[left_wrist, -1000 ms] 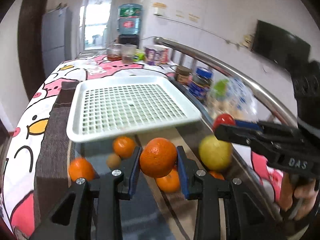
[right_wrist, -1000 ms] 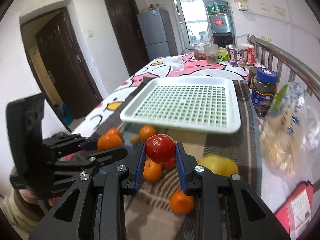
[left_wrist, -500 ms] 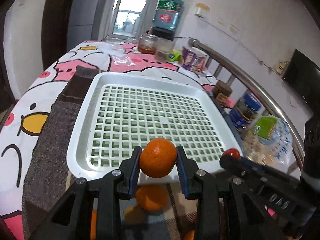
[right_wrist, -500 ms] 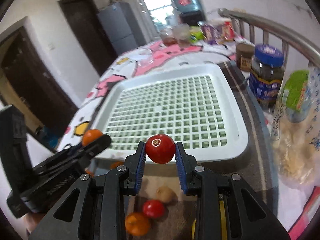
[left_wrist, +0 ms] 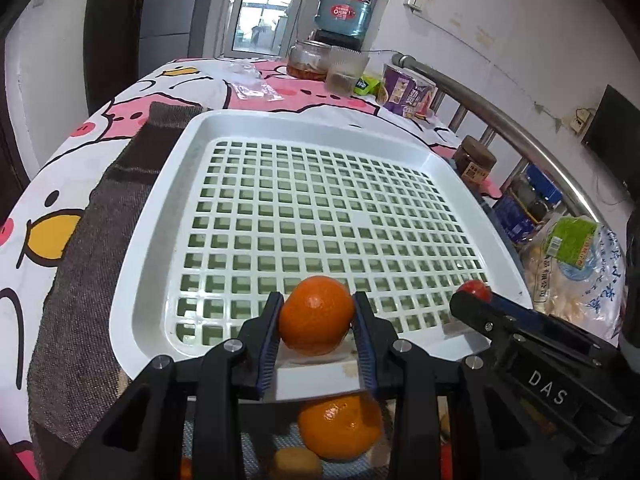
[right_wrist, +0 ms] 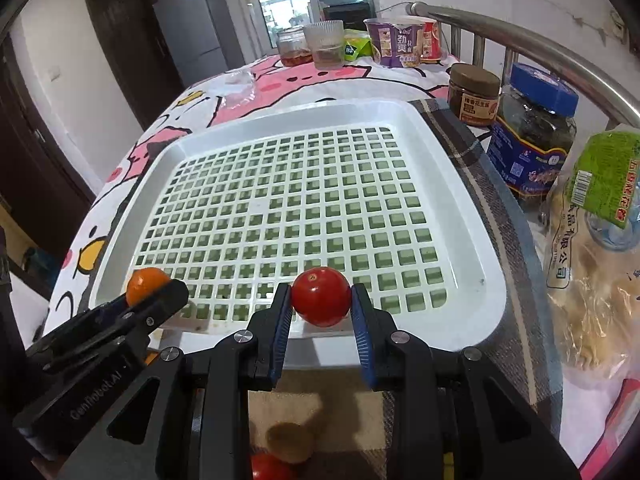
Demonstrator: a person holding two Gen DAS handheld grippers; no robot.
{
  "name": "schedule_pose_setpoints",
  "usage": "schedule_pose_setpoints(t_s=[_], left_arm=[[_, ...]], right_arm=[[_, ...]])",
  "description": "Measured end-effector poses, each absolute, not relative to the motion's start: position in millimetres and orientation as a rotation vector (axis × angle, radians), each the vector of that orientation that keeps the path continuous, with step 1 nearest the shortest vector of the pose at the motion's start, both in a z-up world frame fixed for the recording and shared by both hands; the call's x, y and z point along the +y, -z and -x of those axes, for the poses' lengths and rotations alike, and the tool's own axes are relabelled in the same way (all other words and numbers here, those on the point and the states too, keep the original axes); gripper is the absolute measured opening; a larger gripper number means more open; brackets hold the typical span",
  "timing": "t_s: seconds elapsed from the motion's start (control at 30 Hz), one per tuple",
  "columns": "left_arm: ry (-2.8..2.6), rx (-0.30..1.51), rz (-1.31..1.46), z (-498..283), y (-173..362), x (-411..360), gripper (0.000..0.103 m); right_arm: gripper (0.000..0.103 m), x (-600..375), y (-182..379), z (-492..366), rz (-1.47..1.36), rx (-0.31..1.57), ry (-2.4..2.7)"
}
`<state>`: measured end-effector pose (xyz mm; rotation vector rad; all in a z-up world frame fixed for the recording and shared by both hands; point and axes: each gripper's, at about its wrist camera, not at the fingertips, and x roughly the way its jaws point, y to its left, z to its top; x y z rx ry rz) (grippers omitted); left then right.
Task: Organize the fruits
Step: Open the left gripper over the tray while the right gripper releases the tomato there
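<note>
The left gripper point(left_wrist: 316, 330), jaws opening, has the orange point(left_wrist: 316, 314) between its pads above the white tray's point(left_wrist: 160, 216) near rim; the right gripper point(right_wrist: 322, 322) clamps a tomato point(right_wrist: 321, 296) there. Lower both before release, probably close to the grid, so neither rolls.

Daylight from the glass door point(left_wrist: 256, 12) at the back lights the room evenly and leaves it overexposed. Both views are sharp, with fisheye bending and dark corners.

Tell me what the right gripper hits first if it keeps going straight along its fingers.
Probably the white tray: the right gripper, shut on the red tomato, points down at its near grid floor, bare there. Depth is unclear.
</note>
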<state>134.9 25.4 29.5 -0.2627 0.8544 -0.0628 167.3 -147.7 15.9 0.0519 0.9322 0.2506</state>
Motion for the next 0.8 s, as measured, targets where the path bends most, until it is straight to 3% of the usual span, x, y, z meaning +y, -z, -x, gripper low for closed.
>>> schedule_pose_setpoints(t_s=[0.03, 0.07, 0.1, 0.13, 0.17, 0.2, 0.27, 0.53, 0.6, 0.63, 0.8], left_arm=[[0.067, 0.855, 0.272, -135, -30, 26, 0.041], [0.070, 0.858, 0.287, -135, -31, 27, 0.052], [0.065, 0.851, 0.307, -133, -34, 30, 0.056], [0.060, 0.834, 0.319, -130, -40, 33, 0.059], [0.064, 0.812, 0.331, -128, -47, 36, 0.069], [0.065, 0.790, 0.343, -124, -53, 40, 0.080], [0.054, 0.724, 0.358, -114, -70, 47, 0.090], [0.035, 0.537, 0.328, -72, -135, 56, 0.097], [0.041, 0.496, 0.312, -58, -144, 52, 0.100], [0.044, 0.485, 0.296, -52, -148, 48, 0.100], [0.090, 0.487, 0.230, -27, -150, 31, 0.101]], right_arm=[[0.032, -147, -15, -168, -0.052, 0.932, -0.251], [0.042, -147, -16, -168, -0.059, 0.932, -0.260], [0.050, -148, -16, -168, -0.074, 0.931, -0.277], [0.063, -149, -19, -167, -0.098, 0.931, -0.290], [0.074, -151, -22, -167, -0.116, 0.927, -0.287], [0.076, -154, -26, -165, -0.136, 0.921, -0.286], [0.078, -162, -41, -162, -0.180, 0.889, -0.298], [0.084, -196, -112, -120, -0.224, 0.667, -0.281], [0.093, -203, -122, -105, -0.226, 0.601, -0.297], [0.103, -207, -126, -96, -0.234, 0.562, -0.308], [0.103, -219, -138, -58, -0.203, 0.460, -0.402]])
